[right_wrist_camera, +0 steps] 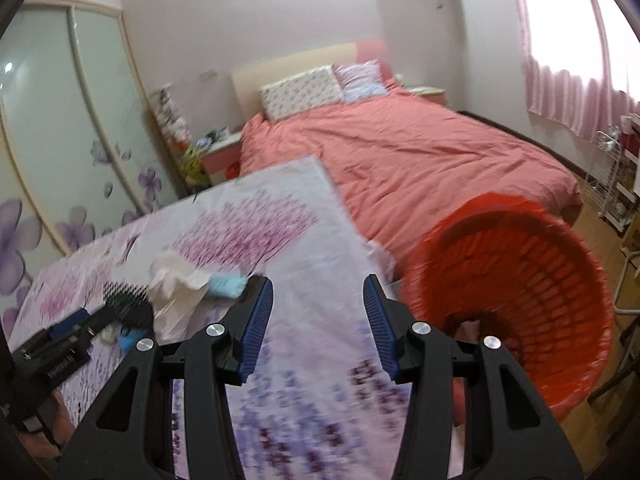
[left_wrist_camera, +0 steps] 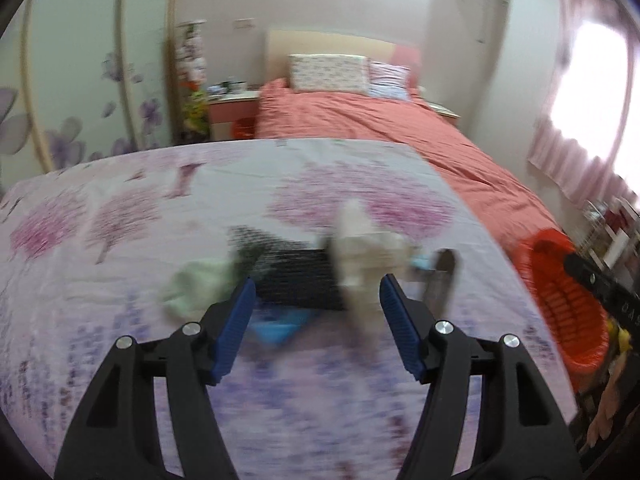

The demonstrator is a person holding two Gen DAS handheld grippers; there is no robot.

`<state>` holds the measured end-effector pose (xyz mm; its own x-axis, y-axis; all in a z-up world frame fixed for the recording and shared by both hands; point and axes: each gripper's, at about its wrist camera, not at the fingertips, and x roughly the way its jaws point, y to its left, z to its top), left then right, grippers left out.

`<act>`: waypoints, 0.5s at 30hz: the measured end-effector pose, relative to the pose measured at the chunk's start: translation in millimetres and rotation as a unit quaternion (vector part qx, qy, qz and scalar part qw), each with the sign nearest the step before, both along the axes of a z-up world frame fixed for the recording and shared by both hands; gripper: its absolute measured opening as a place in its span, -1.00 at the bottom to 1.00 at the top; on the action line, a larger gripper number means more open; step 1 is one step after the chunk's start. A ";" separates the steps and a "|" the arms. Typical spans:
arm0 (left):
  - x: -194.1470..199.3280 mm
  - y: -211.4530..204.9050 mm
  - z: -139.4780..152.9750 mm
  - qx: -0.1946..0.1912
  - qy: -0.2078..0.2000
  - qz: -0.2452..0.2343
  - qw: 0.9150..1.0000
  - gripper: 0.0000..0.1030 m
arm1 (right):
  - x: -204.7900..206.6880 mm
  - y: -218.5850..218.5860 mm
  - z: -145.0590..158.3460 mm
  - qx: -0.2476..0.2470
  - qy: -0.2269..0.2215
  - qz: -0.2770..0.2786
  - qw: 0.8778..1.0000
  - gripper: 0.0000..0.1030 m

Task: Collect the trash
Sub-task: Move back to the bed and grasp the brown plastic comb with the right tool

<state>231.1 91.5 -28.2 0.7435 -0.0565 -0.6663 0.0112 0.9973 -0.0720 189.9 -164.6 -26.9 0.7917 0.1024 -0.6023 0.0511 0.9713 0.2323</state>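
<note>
Left hand-held gripper (left_wrist_camera: 317,314) and right hand-held gripper (right_wrist_camera: 318,322) both gape wide.

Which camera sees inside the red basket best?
The right wrist view: the red basket fills its right side and its opening faces the camera. The left wrist view catches only part of it at the right edge.

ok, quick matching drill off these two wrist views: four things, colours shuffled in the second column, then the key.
Things:
1. basket
2. bed cover
3. crumpled tissue
4. hairbrush

Colours:
A. white
B. black
C. orange-red
D. salmon pink

Pairs: 1-C, 2-D, 3-A, 4-B

The left gripper and right gripper both stand open, holding nothing.
</note>
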 end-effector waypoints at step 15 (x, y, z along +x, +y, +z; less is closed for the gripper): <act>-10.6 115.3 -22.9 0.001 0.024 0.107 0.994 0.28 | 38.2 94.1 -47.7 -0.012 0.089 0.049 0.995 -0.07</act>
